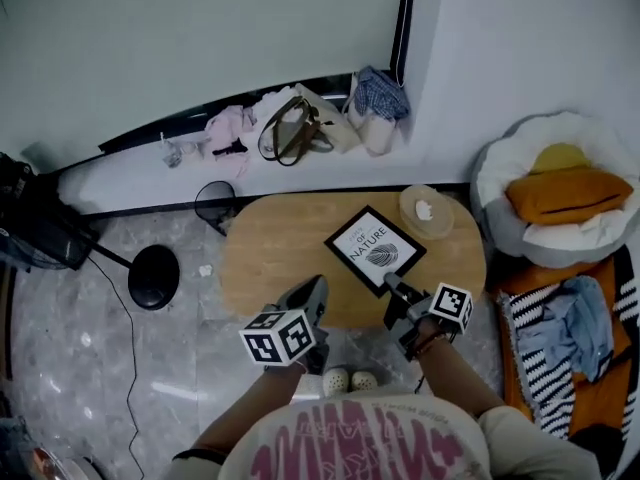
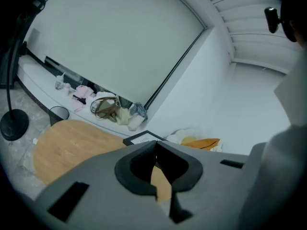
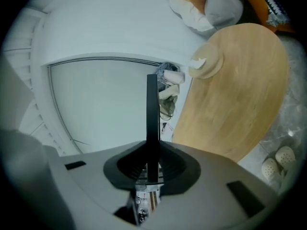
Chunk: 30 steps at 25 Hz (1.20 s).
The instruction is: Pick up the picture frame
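The picture frame [image 1: 375,249] is black-edged with a white print. It lies flat over the right half of the oval wooden table [image 1: 280,258]. My right gripper [image 1: 392,288] is shut on its near corner. In the right gripper view the frame [image 3: 152,114] runs edge-on out from between the closed jaws [image 3: 152,150]. Whether it touches the tabletop I cannot tell. My left gripper [image 1: 318,286] hovers at the table's near edge, left of the frame, shut and holding nothing. The left gripper view shows the frame [image 2: 144,138] just beyond that gripper [image 2: 156,143].
A round wooden dish [image 1: 426,211] with a white item sits at the table's far right. A handbag [image 1: 290,128] and clothes lie on the window ledge. A lamp base [image 1: 153,276] and wire bin [image 1: 215,203] stand left. A beanbag with an orange cushion [image 1: 565,193] is on the right, and slippers [image 1: 350,379] lie below.
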Tool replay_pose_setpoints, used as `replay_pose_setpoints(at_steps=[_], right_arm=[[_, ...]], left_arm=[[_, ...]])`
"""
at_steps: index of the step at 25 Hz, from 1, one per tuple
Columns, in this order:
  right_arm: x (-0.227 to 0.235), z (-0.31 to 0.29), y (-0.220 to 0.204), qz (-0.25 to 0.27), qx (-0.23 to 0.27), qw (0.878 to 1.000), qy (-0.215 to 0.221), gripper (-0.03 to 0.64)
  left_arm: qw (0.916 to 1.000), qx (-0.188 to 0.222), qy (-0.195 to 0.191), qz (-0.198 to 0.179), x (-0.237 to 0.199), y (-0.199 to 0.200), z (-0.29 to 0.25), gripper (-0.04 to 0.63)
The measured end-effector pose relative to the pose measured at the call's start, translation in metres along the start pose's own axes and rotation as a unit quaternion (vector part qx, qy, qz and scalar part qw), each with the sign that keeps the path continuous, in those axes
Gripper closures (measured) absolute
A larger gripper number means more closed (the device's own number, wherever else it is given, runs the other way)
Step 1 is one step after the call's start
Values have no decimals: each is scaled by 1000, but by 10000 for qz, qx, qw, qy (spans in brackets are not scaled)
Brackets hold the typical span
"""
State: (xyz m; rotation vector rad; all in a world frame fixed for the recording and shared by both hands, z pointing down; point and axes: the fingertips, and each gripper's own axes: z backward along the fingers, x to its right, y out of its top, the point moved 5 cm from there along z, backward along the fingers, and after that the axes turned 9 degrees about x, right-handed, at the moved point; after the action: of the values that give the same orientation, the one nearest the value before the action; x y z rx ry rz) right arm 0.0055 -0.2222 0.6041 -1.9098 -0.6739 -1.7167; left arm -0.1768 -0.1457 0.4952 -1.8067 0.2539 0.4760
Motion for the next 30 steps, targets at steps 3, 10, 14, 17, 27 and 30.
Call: replay_pose_setpoints(at_steps=[3, 10, 14, 17, 27, 30], right_arm=[[-39, -3, 12, 116, 77, 9992, 382, 540], [-119, -6, 37, 353, 192, 9915, 1235, 540], [-147, -2, 46, 439, 216, 9866, 1554, 540], [-168, 1, 53, 518, 239, 9820, 1802, 540], [-219, 21, 49, 787, 251, 9627, 2577, 538], [-225, 29, 44, 836, 274, 9574, 2751, 538]], left_arm=[[9992, 318, -199, -105, 18, 30, -3, 592], [9933, 792, -671, -512, 63, 83, -7, 592], [9894, 956, -864, -664, 80, 98, -7, 592], [9866, 1121, -940, -720, 90, 112, -8, 592], [9817, 1208, -1110, -963, 107, 118, -4, 592], [9798, 1301, -1130, -1013, 108, 117, 3, 592]])
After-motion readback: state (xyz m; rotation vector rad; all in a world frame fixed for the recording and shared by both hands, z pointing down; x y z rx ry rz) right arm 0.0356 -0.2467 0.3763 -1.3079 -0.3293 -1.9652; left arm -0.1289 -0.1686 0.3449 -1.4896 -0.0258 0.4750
